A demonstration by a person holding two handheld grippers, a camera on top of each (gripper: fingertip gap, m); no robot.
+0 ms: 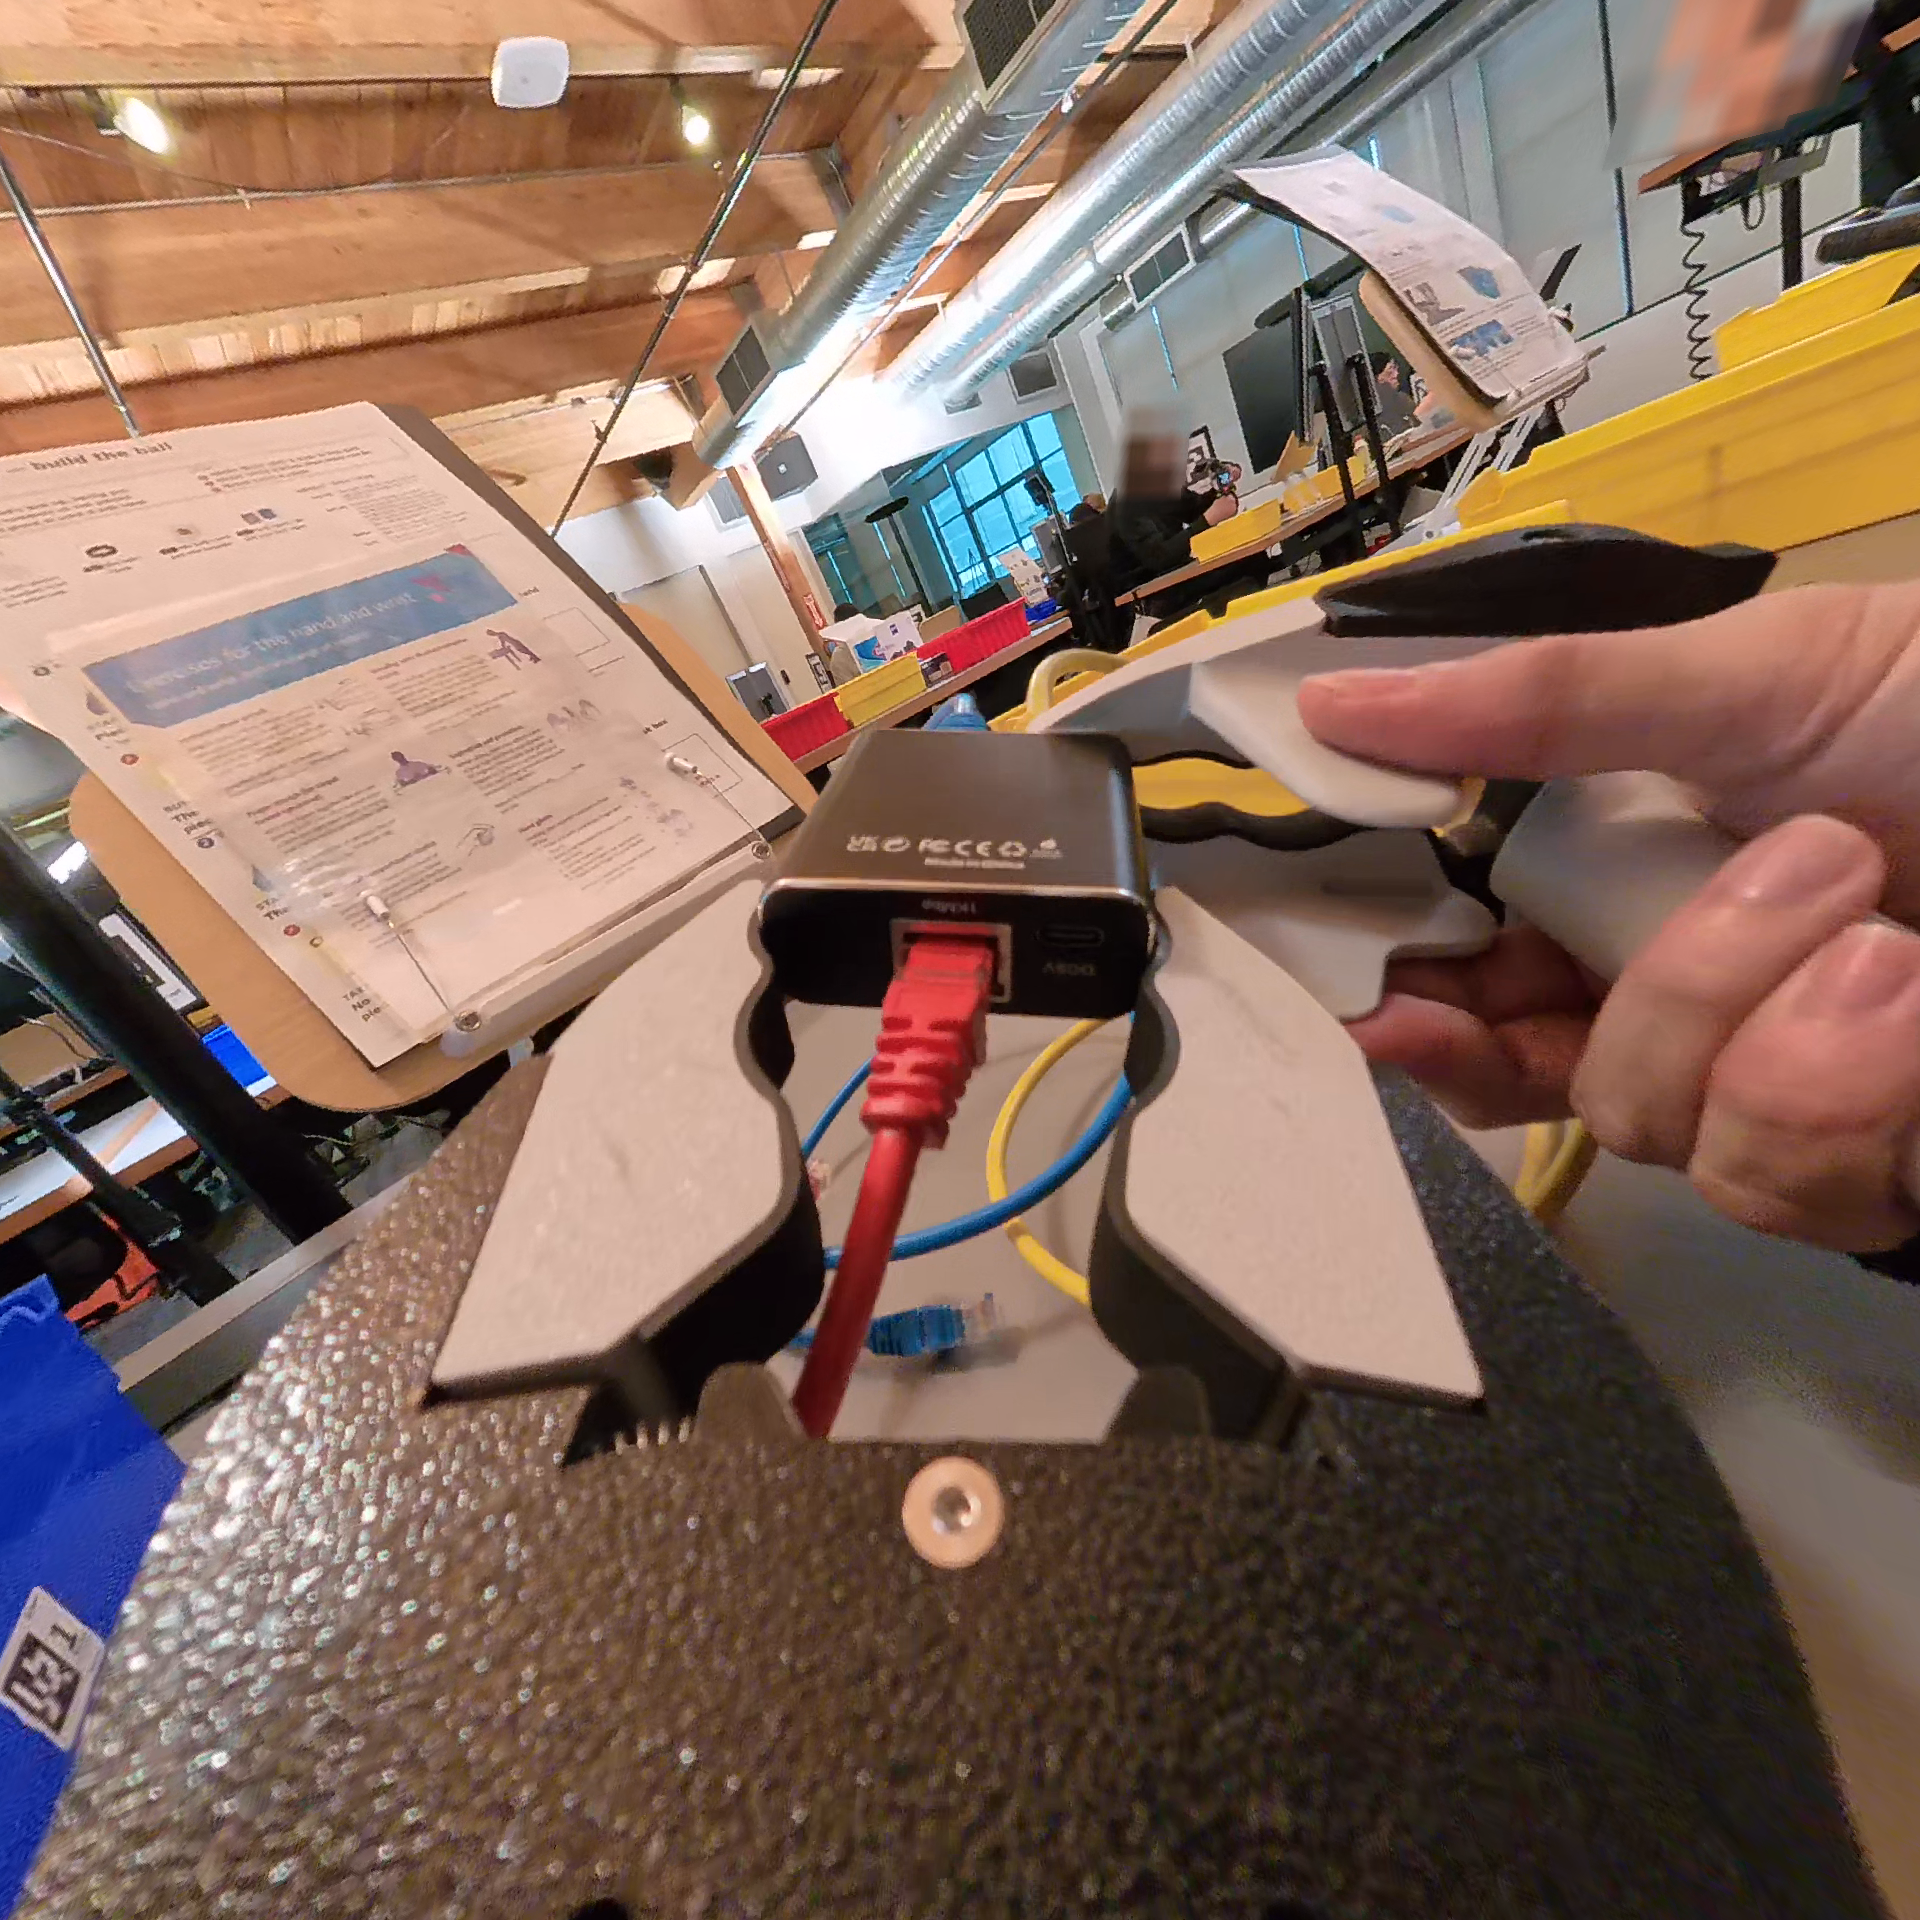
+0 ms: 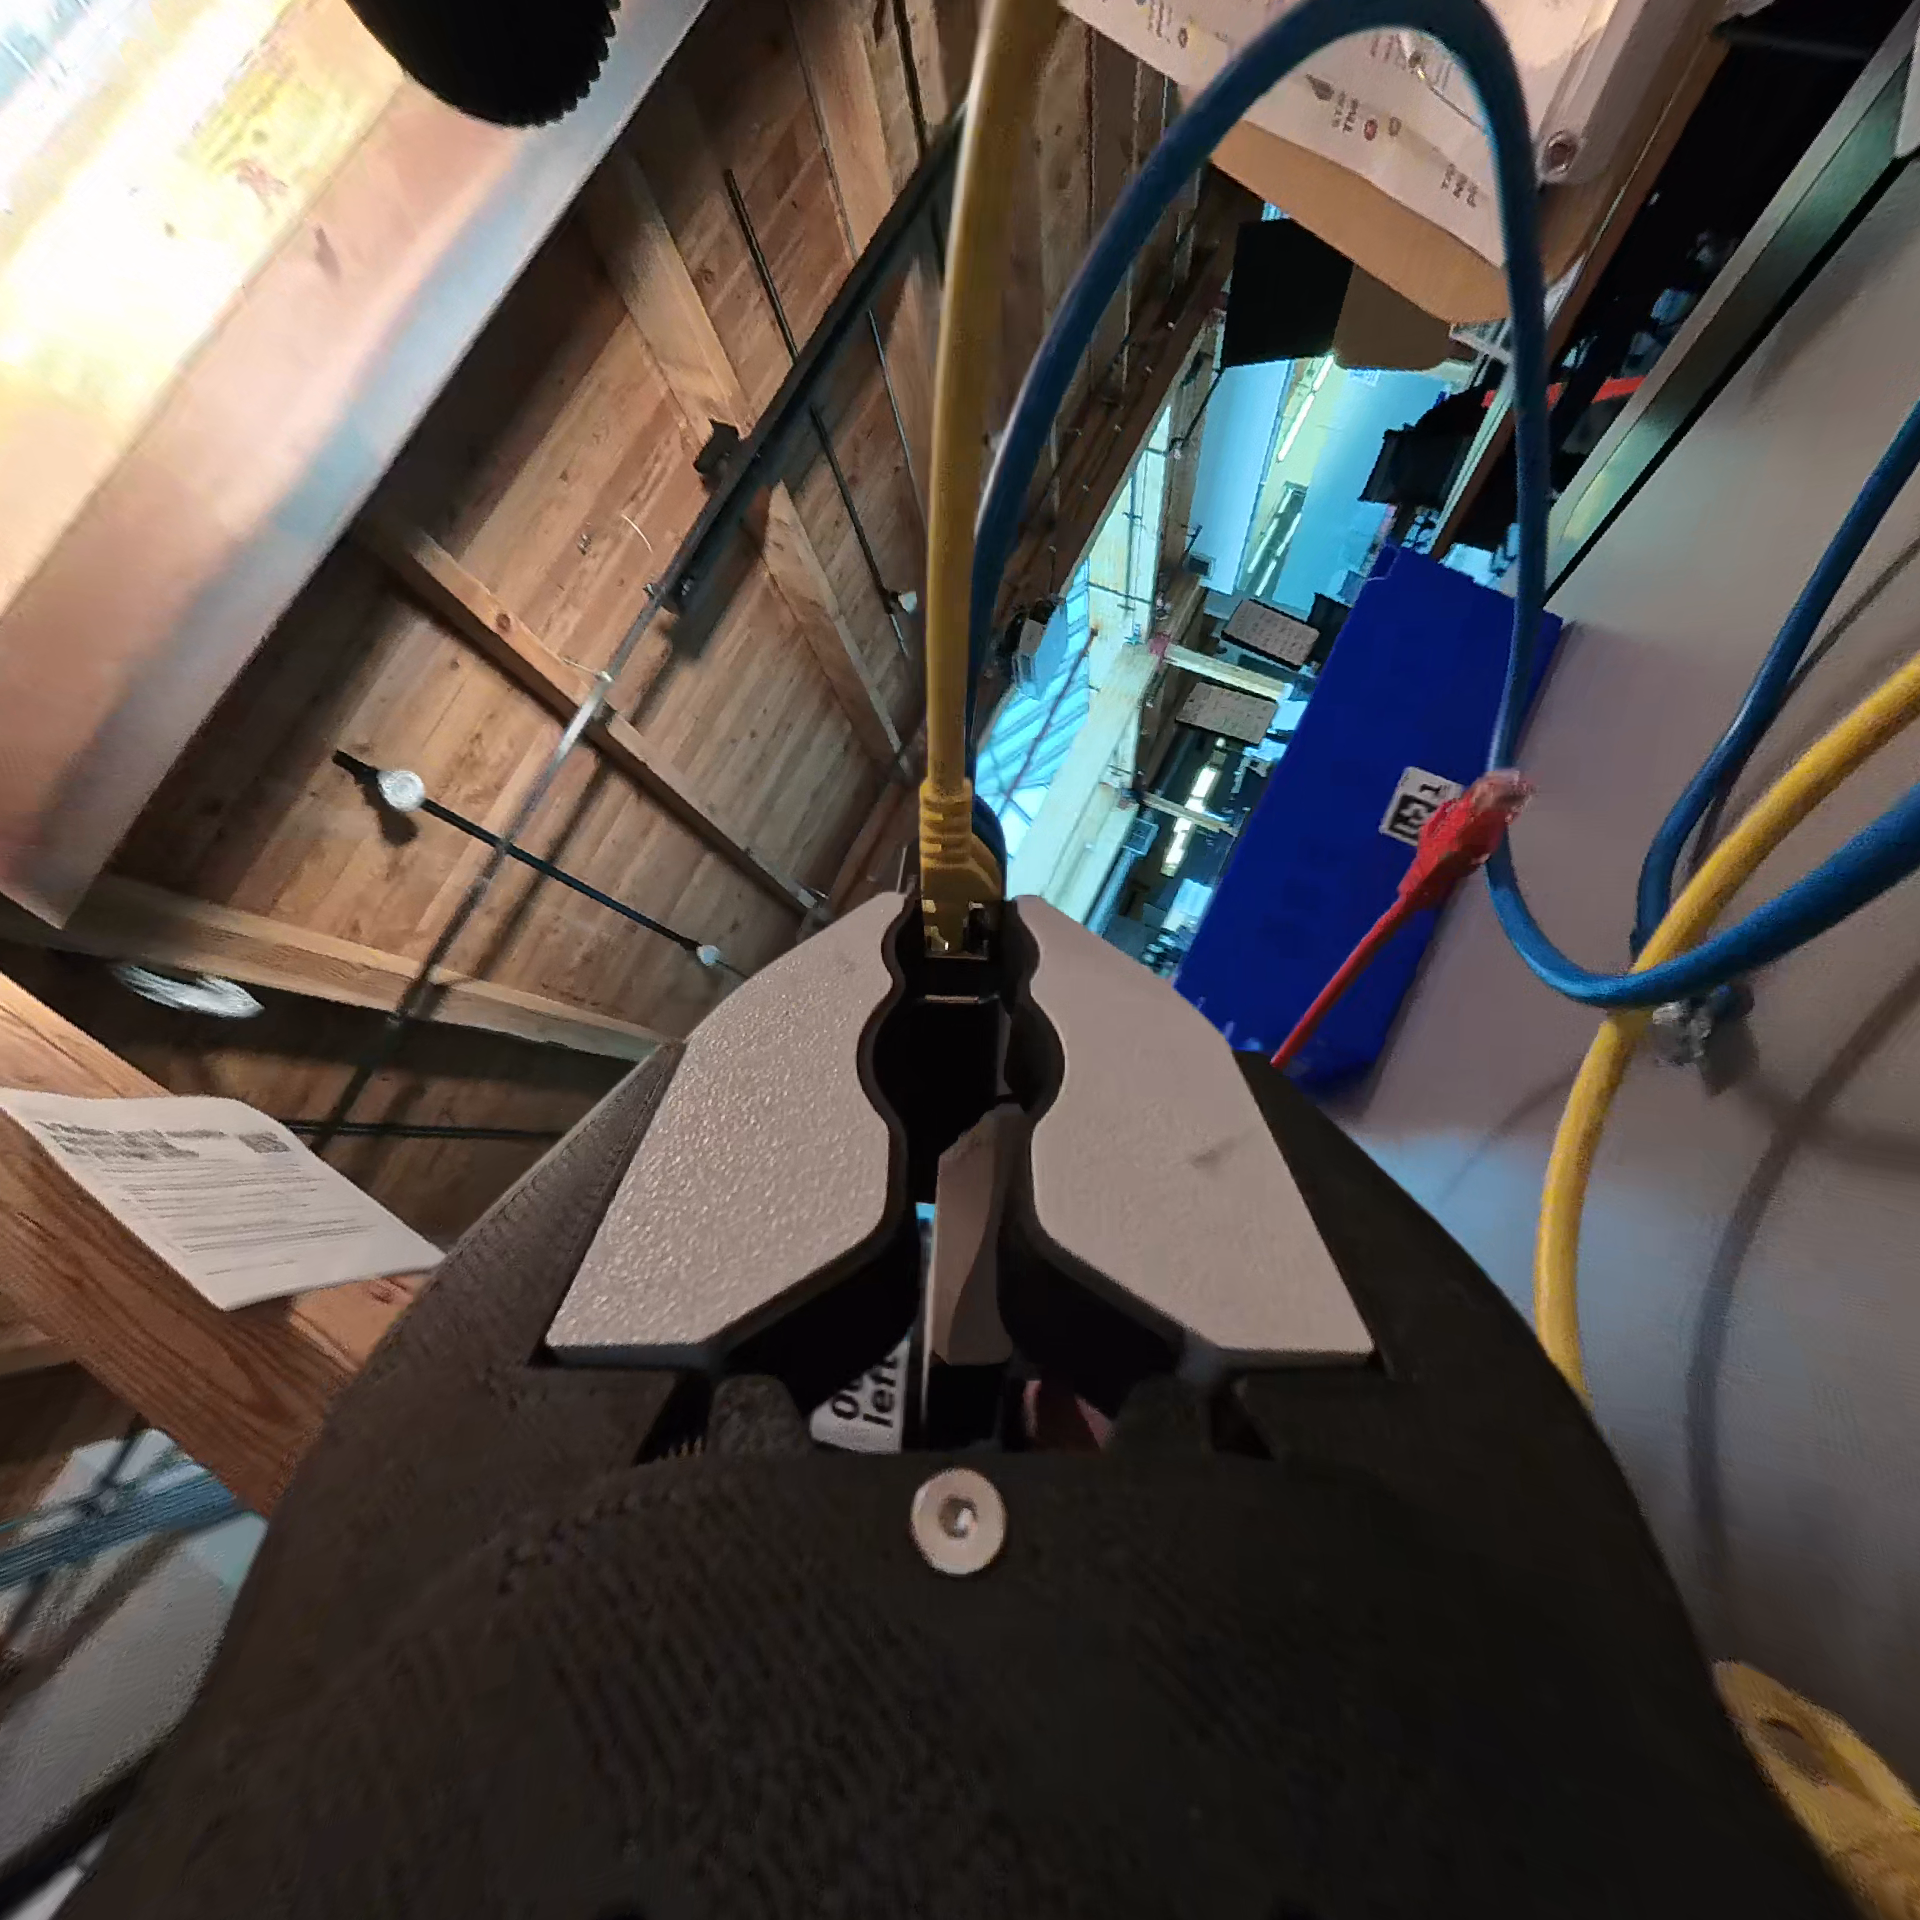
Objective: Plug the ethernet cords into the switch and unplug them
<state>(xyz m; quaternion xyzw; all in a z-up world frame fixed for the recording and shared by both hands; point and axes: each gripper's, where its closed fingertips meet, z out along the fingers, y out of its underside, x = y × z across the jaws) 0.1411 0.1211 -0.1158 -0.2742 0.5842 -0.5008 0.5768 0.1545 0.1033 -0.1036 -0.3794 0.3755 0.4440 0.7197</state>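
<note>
In the left wrist view my left gripper point(image 1: 956, 987) is shut on a small black switch point(image 1: 966, 821) and holds it above the table. A red ethernet cord point(image 1: 914, 1081) is plugged into the port that faces the camera. A blue cord point(image 1: 935, 1226) and a yellow cord point(image 1: 1013, 1132) lie on the table below. A person's hand point(image 1: 1714, 935) holds the right gripper, and its fingers point(image 1: 1330, 748) reach in at the switch's far right side. In the right wrist view my right gripper point(image 2: 956, 920) is shut on a yellow plug point(image 2: 948, 842). The red cord's loose end point(image 2: 1465, 831) lies beside a blue cord loop point(image 2: 1517, 520).
A tilted document stand point(image 1: 364, 727) and a black pole point(image 1: 156, 1039) stand at the left. A blue bin point(image 1: 62, 1507) sits at the table's left edge and also shows in the right wrist view point(image 2: 1351, 810). Yellow bins point(image 1: 1766, 416) line the right.
</note>
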